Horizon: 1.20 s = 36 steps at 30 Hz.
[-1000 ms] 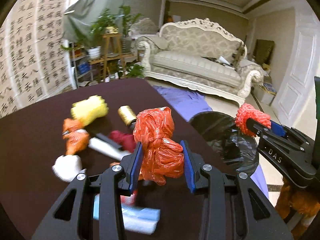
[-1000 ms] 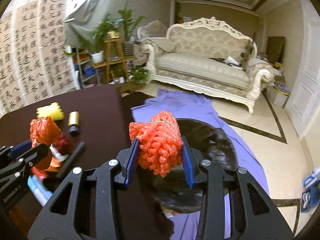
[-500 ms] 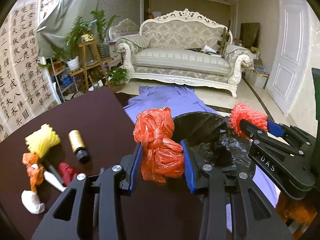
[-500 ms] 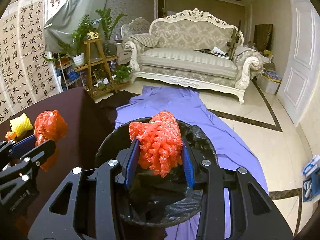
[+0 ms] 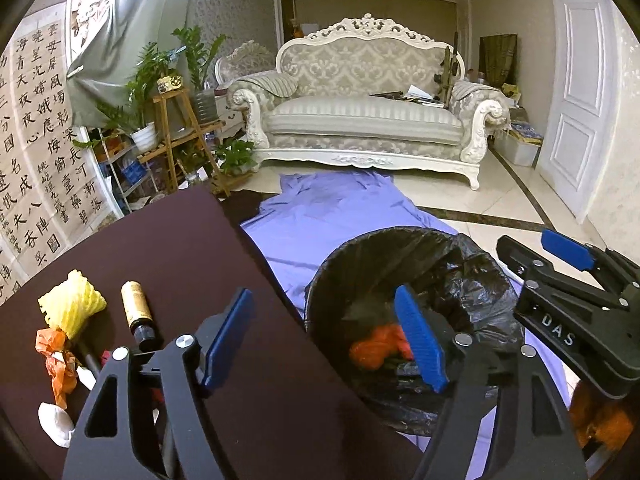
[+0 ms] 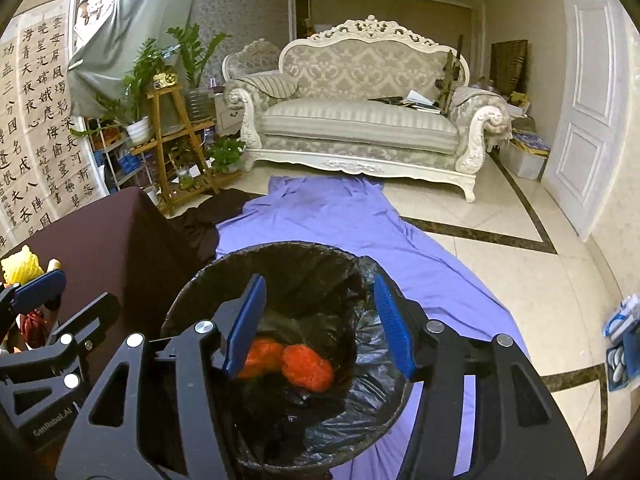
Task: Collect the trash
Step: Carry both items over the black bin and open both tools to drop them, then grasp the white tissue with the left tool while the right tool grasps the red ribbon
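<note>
Blue pads on our left gripper (image 5: 328, 336) stand wide apart and are opening further, with nothing between them; one finger hangs over the brown table (image 5: 168, 248), the other over the black-lined bin (image 6: 208, 280). Our right gripper (image 6: 320, 332) is also spreading its jaws above the bin, empty. Both orange trash pieces, a plastic bag (image 6: 260, 356) and a foam net (image 6: 308, 368), lie side by side at the bin's bottom.
</note>
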### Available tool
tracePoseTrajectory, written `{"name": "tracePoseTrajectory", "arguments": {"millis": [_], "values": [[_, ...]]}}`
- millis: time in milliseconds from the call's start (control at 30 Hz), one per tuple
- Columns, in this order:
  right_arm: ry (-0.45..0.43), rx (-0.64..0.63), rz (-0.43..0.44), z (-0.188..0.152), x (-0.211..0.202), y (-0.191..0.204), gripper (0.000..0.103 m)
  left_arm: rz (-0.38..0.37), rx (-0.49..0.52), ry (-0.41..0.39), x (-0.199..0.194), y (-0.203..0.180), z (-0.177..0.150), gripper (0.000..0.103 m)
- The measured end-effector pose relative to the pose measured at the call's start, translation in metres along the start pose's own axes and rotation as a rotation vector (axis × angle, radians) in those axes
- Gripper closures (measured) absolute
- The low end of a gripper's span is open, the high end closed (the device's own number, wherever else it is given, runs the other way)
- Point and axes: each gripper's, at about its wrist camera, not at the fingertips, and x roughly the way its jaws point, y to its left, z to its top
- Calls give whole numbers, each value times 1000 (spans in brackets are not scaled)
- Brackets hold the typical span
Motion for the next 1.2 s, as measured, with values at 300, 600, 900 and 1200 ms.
{"name": "tracePoseTrajectory", "arguments": {"millis": [300, 600, 900, 1200], "values": [[9, 2, 27, -10, -18, 4, 47, 18, -27, -1, -22, 13, -10, 29], [22, -29, 110, -25, -43, 46, 42, 81, -87, 6, -53, 52, -30, 29], [33, -100, 208, -32, -58, 103, 42, 206, -176, 22, -80, 109, -59, 29], [50, -164, 284, -34, -61, 148, 41, 327, -265, 63, -88, 164, -87, 27]]}}
